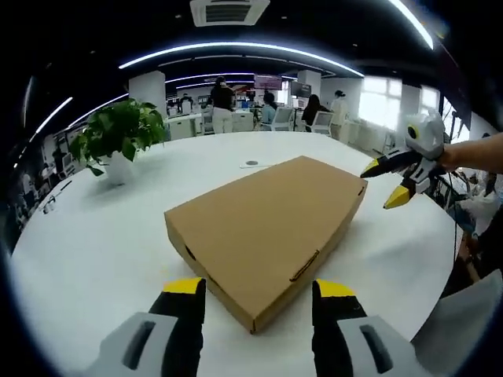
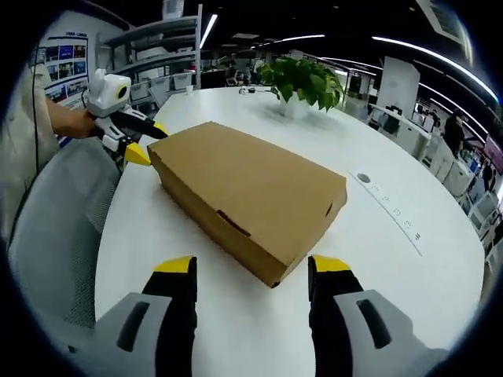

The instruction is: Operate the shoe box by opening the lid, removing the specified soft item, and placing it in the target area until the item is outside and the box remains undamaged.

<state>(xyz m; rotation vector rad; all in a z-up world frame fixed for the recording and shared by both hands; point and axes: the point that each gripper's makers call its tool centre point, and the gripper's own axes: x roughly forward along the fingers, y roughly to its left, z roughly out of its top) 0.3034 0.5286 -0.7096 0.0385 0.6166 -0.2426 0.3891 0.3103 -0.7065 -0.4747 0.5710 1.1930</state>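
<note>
Approaching the closed cardboard shoe box on the white tabletop, I hold left gripper and right gripper at opposite ends, jaws open, empty; next I lift the lid.

Open-plan office, desks with seated staff, ceiling strip lights, potted plant, shelving

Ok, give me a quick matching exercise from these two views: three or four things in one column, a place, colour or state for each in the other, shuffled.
Things:
1. shoe box
2. potted plant
3. left gripper
4. table

Descriptions:
A. white and round
B. green leaves in a white pot
C. brown cardboard, lid closed
D. open, jaws tipped in yellow, near a box corner

Pairs: 1-C, 2-B, 3-D, 4-A
</note>
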